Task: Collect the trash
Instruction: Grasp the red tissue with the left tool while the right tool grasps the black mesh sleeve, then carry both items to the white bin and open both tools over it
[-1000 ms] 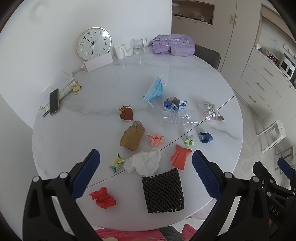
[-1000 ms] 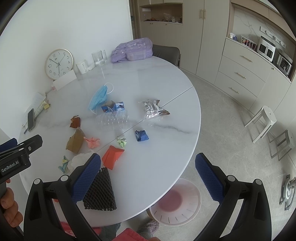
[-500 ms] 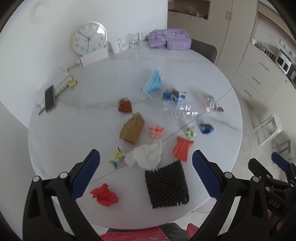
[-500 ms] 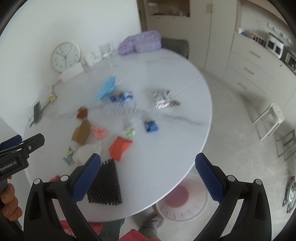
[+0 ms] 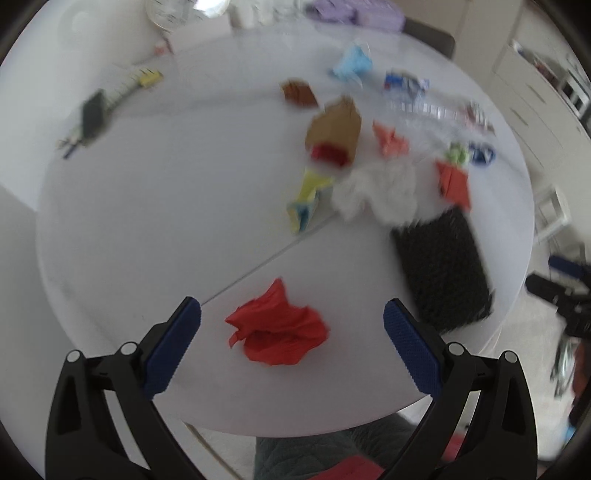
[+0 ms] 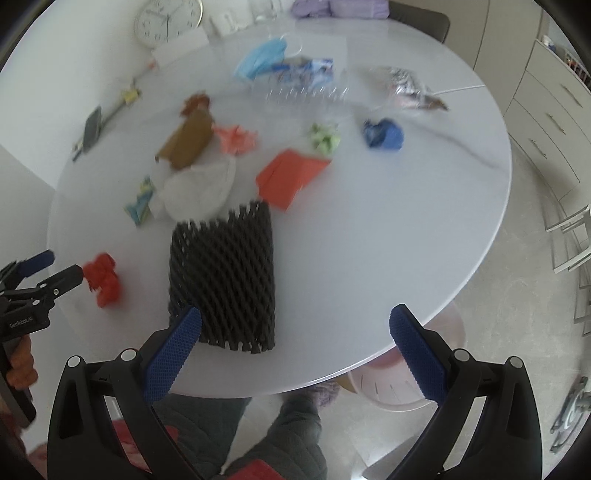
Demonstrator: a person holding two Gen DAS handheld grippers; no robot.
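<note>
While both views blur, we read these lines:
Left gripper (image 5: 291, 317): we hold its blue-padded jaws wide apart, low over the crumpled red paper wad (image 5: 277, 330), which lies between them on the table; nothing is gripped.
Right gripper (image 6: 295, 325): jaws wide apart over the near table edge, empty; its left pad overlaps the black foam mesh sleeve (image 6: 222, 277).
Container: we see a pale round plastic bin (image 6: 399, 387) on the floor, partly under the table edge; we cannot tell its contents.
Surface: round white marble-look table (image 6: 369, 229) strewn with a white crumpled tissue (image 6: 199, 190), flat orange paper (image 6: 290, 173), brown paper bag (image 6: 188, 140), blue face mask (image 6: 260, 59) and clear plastic bottle (image 6: 306, 94).
Room: wall clock (image 6: 168, 20) leaning at the far rim; cream drawers (image 6: 550, 122) at right.
</note>
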